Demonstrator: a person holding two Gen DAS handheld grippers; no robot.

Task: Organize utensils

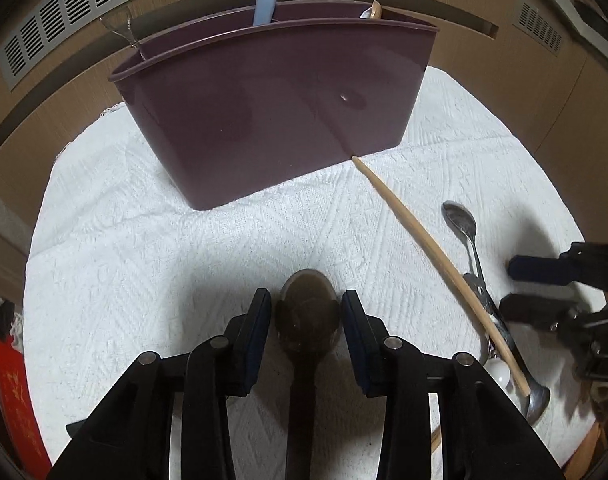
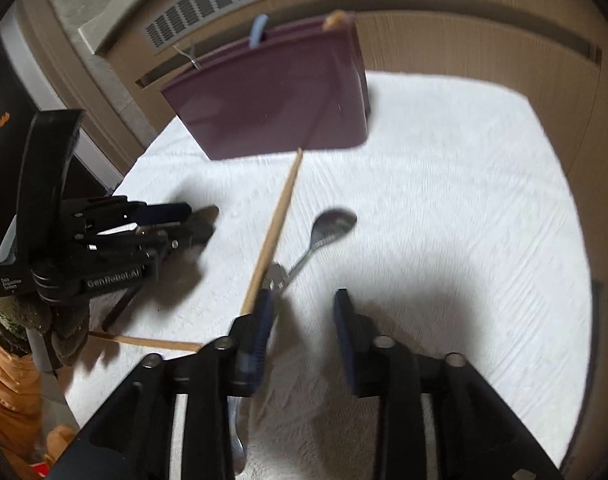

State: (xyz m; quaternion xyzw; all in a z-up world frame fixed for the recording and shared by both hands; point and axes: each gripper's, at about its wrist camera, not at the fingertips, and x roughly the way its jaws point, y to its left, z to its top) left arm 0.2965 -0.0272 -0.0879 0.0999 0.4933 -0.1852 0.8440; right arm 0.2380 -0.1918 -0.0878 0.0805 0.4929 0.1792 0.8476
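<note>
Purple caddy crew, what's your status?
Left gripper open around dark spoon. Right gripper open, empty. Purple caddy ahead; chopstick lies across metal spoon.

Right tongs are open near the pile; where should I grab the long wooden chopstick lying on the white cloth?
Grip the long wooden chopstick on its bare middle stretch, coming from above with the right tongs spanning its thin width. Its far tip touches the purple plastic utensil caddy, and its near end crosses the metal spoon pile, so mid-shaft looks clearest over the white cloth.
</note>
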